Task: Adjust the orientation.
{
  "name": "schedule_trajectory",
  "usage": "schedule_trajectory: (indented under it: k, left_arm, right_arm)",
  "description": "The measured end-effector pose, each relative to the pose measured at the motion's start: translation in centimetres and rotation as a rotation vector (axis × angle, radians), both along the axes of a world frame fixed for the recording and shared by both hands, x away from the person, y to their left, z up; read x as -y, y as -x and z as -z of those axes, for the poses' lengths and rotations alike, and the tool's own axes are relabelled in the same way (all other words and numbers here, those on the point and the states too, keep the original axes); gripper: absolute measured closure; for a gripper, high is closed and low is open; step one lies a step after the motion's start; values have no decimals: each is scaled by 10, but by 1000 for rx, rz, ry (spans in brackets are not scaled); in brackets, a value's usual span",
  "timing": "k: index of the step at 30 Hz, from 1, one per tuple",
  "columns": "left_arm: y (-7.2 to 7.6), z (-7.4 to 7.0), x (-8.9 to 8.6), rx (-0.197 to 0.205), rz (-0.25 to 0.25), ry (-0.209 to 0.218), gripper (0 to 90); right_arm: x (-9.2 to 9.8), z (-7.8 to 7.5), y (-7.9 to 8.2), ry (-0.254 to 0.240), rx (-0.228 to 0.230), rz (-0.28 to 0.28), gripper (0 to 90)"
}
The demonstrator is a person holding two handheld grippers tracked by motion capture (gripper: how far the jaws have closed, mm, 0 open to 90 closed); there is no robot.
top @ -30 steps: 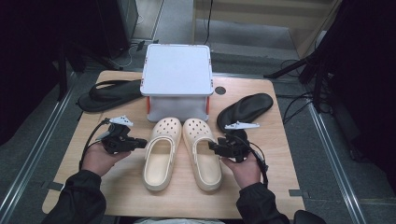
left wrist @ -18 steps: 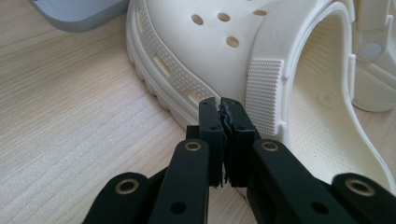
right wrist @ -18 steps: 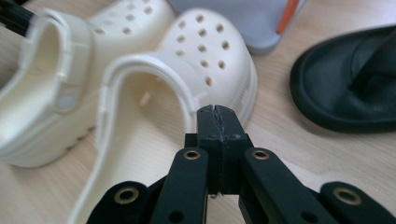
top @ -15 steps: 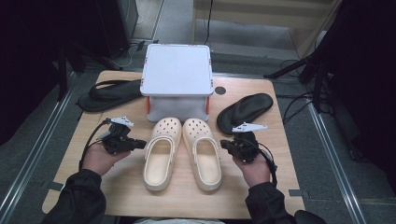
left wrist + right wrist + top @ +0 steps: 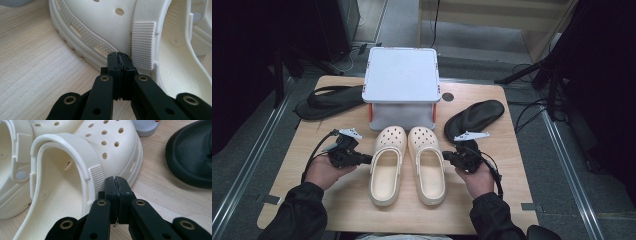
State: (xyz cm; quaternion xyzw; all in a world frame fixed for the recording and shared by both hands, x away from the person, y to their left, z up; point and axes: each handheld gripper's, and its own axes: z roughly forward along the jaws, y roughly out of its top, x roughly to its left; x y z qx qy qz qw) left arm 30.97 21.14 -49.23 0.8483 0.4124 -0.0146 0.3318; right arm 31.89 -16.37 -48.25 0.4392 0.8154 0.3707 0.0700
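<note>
Pair of cream clogs: left clog [image 5: 386, 167] and right clog [image 5: 428, 164], side by side at the centre of the counter [image 5: 287, 150], toes toward a lidded grey box [image 5: 402, 90]. Left tongs [image 5: 368, 159] and right tongs [image 5: 445, 156], each closed on nothing, tips just beside the clogs' outer edges, probably placed to nudge them. Black sandals [image 5: 329, 101] [image 5: 474, 119] flank the box.

The high view looks down and forward over my side of the bench [image 5: 362, 210]. The left gripper view rides my left tool [image 5: 119, 55], close on the left clog's [image 5: 105, 30] outer side. The right gripper view does likewise on my right tool [image 5: 116, 179] by the right clog [image 5: 75, 155]. All three views share the clogs.
</note>
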Motion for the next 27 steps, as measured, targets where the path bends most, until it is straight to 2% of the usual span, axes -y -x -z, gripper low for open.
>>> schedule_trajectory:
  k: [5,14,18,21,27]
  left_arm:
    - [1,1,3,-7,21,8,895]
    - [4,1,15,-13,65,9,889]
    - [6,1,19,-8,59,13,893]
    - [8,2,19,-21,56,33,898]
    - [12,2,21,-30,78,33,897]
  right_arm:
    - [-4,4,-2,-13,-14,-6,897]
    - [-7,6,-4,-36,-13,-14,900]
    - [-8,6,-5,-49,-21,-11,900]
    - [-9,7,-6,-44,-7,-16,900]
    - [-10,7,-10,-39,7,-15,900]
